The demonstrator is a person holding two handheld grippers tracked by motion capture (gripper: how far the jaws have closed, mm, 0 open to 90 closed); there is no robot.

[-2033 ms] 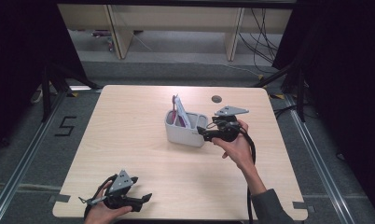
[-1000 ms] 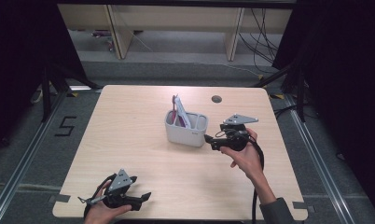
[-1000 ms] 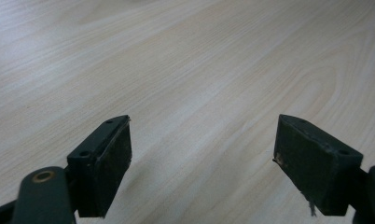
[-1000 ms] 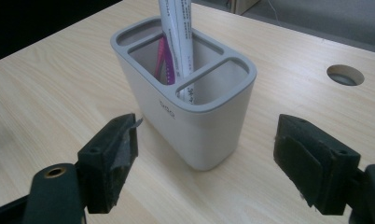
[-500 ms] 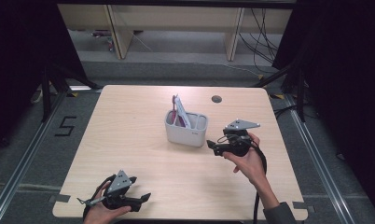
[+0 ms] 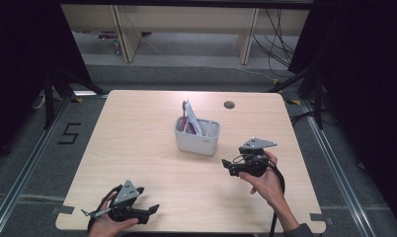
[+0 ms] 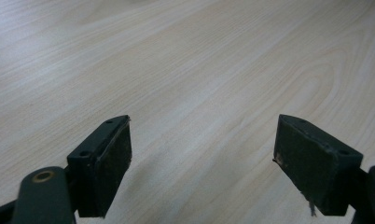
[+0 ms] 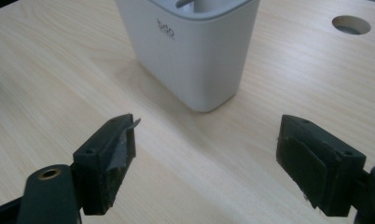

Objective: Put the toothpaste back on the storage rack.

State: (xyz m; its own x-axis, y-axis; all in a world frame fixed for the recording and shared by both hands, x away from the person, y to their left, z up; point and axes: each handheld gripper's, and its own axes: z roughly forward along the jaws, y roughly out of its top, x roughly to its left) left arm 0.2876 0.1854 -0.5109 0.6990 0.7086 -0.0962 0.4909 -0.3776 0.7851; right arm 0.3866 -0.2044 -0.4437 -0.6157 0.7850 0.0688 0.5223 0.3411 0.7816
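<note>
A white plastic two-compartment holder (image 6: 197, 136) stands near the middle of the pale wooden table (image 6: 137, 148), a pink-and-white flat item (image 6: 189, 117) leaning upright in its left compartment; the right compartment looks empty. The right tool (image 6: 227, 163), jaws spread and empty, hovers just beside the holder, which suggests the placing is done, with little left but to clear away. The left tool (image 6: 152, 211), also released, rests at the near table edge. The right gripper view adds faint lettering (image 8: 166, 31) on the holder's wall and a round cable hole (image 8: 350, 24), while the item inside goes unseen there.
</note>
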